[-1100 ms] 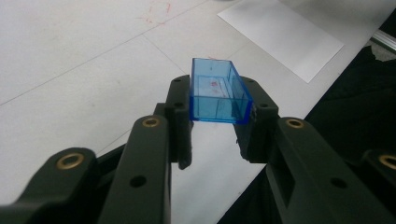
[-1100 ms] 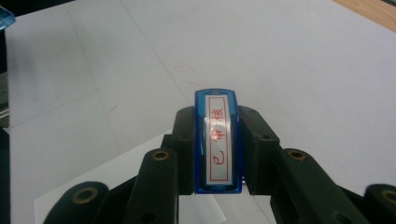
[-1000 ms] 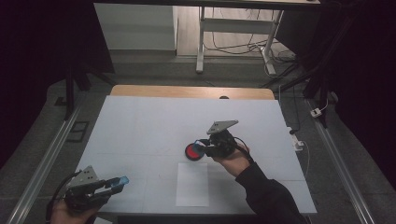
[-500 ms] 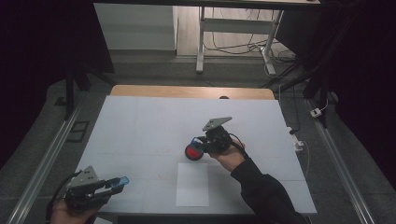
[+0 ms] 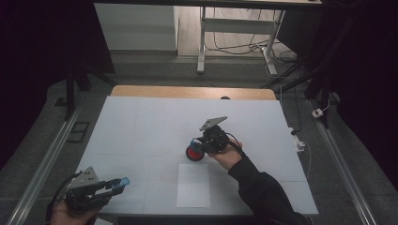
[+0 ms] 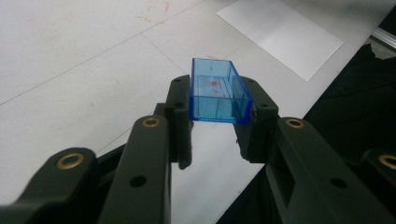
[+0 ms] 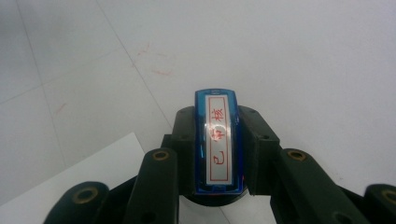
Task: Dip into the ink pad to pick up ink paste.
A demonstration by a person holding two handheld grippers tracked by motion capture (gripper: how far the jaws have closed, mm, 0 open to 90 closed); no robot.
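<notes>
High view is showing the right gripper (image 5: 197, 151) clamping the stamp (image 5: 194, 153) at 12 o'clock of the paper (image 5: 193, 185), unstamped, while the left gripper (image 5: 117, 183) is clamping its blue cap (image 5: 123, 181) at 9 o'clock.

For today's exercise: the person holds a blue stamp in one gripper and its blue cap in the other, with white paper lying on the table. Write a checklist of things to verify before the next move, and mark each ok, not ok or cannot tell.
1. Right gripper shut on the stamp: ok, jaws clamp both sides.
2. Left gripper shut on the blue cap: ok, held at the jaw tips.
3. Cap kept away from the paper: ok, it is off to the left.
4. Stamp above the paper: not ok, it sits just beyond the sheet's far edge.
5. Paper lying flat: ok.
6. Stamp's printing face inked: cannot tell.
</notes>
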